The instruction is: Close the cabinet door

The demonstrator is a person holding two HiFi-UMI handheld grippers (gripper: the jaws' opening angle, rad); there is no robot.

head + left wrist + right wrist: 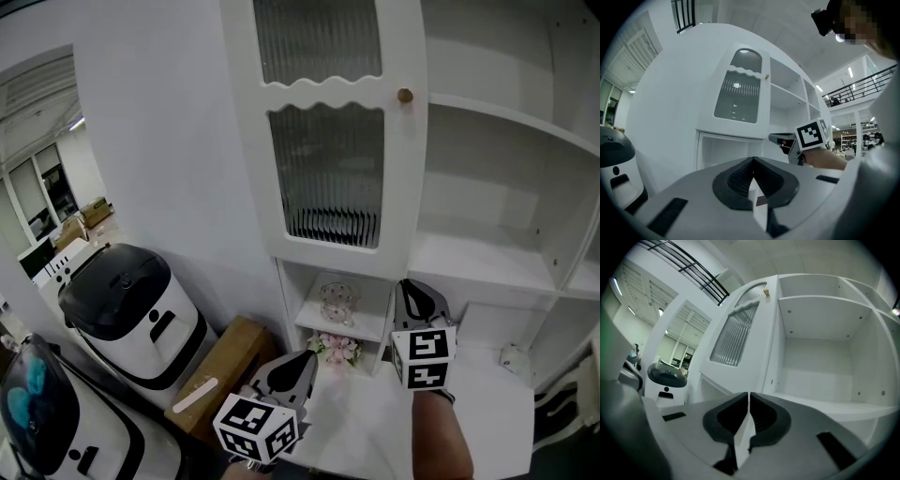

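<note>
Up-left of right tool (411, 284), cabinet door (323, 141)

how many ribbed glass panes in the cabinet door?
2, both in the open cabinet door: the upper pane, cut off by the head view's top edge, and the lower pane directly beneath it. No others visible.

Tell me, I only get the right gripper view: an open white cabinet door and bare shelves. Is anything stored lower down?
Observer: Yes. The head view shows a clear glass dish on a small shelf below the cabinet door.
Operator: Anything under that?
Observer: Pink flowers sit just beneath it.
Operator: What about the other tongs?
Observer: The left gripper has its tongs shut, with nothing between them.
</note>
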